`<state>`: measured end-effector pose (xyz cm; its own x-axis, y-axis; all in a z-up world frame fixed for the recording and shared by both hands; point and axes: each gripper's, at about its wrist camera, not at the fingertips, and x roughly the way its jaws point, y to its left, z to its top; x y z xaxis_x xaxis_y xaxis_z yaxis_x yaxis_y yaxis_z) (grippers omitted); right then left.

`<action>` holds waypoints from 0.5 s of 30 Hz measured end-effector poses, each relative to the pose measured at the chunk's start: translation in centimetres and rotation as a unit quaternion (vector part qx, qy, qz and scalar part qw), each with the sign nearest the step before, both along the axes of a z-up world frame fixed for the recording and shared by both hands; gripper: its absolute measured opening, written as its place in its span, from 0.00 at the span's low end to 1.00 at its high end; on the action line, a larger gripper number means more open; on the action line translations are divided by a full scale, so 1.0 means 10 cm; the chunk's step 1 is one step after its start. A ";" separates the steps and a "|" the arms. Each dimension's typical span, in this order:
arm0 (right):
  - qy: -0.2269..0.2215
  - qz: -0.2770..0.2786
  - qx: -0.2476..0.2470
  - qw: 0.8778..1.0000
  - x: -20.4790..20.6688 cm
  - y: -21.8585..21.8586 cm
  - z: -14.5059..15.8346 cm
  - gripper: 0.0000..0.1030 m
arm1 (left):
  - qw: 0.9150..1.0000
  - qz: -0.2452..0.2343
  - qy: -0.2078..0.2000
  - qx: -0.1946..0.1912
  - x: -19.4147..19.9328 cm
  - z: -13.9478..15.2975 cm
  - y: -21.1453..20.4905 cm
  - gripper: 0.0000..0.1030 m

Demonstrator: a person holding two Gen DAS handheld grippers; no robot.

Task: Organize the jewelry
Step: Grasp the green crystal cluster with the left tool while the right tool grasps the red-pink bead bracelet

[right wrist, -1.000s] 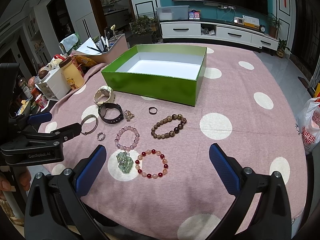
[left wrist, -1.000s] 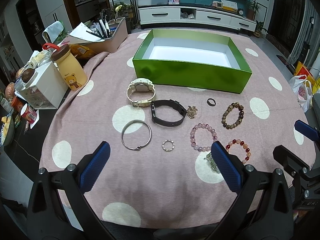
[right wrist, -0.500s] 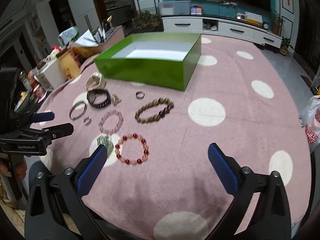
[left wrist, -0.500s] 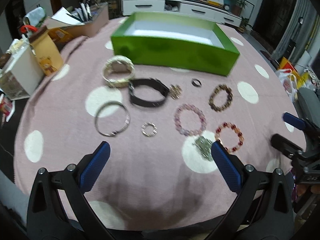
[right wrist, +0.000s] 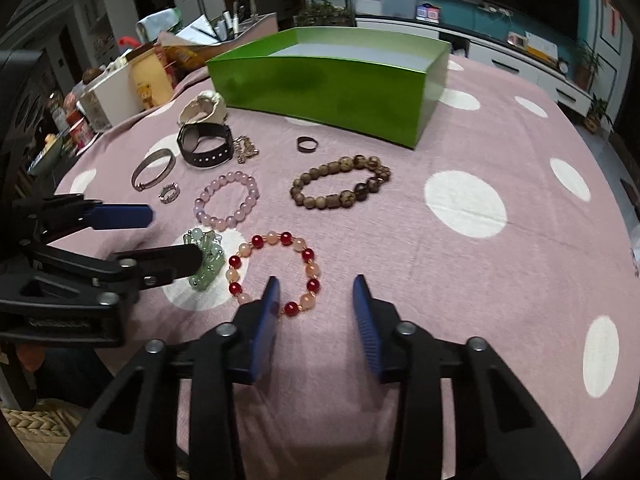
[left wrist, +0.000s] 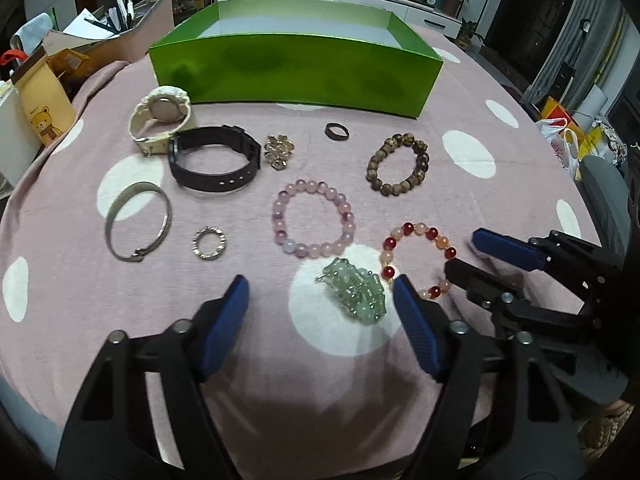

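Jewelry lies on the pink dotted cloth in front of an open green box (left wrist: 296, 76). My left gripper (left wrist: 320, 288) hangs low over a green jade pendant (left wrist: 356, 292). Its jaws are closing; the pendant lies between them near the right pad, untouched by either. My right gripper (right wrist: 317, 286) is closing over the near edge of a red-and-peach bead bracelet (right wrist: 256, 241), with a few beads between its pads but no grip showing. Further back lie a pink bead bracelet (left wrist: 278, 216), brown bead bracelet (left wrist: 398, 164), black watch (left wrist: 212, 160) and cream watch (left wrist: 162, 116).
A silver bangle (left wrist: 138, 222), a sparkly ring (left wrist: 208, 243), a gold brooch (left wrist: 279, 151) and a dark ring (left wrist: 337, 132) also lie on the cloth. A yellow bear bottle (left wrist: 44, 108) and a tray of pens (left wrist: 132, 20) stand at the far left.
Both grippers have come down close to the cloth and their jaws have narrowed. The left now straddles the jade pendant, and the right the edge of the red bracelet.
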<state>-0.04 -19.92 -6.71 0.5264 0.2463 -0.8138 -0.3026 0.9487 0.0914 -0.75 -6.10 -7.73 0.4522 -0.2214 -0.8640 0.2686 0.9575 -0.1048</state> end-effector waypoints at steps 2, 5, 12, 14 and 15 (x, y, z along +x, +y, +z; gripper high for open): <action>-0.004 0.006 -0.010 1.000 0.01 0.04 -0.03 0.29 | 1.000 -0.001 0.000 0.005 0.02 -0.04 -0.04 0.60; -0.010 0.012 -0.018 1.000 0.02 0.06 -0.05 0.22 | 1.000 -0.001 0.002 0.007 0.03 -0.07 -0.07 0.50; -0.018 0.016 -0.019 1.000 0.03 0.05 -0.05 0.07 | 0.999 -0.024 -0.006 -0.020 0.00 -0.06 -0.14 0.19; -0.017 0.011 -0.005 1.000 0.04 0.02 -0.03 0.07 | 0.999 -0.027 -0.007 -0.024 -0.01 -0.06 -0.13 0.15; -0.019 0.009 0.002 1.000 0.04 0.00 -0.01 0.07 | 0.999 -0.027 -0.005 -0.029 -0.01 -0.06 -0.12 0.15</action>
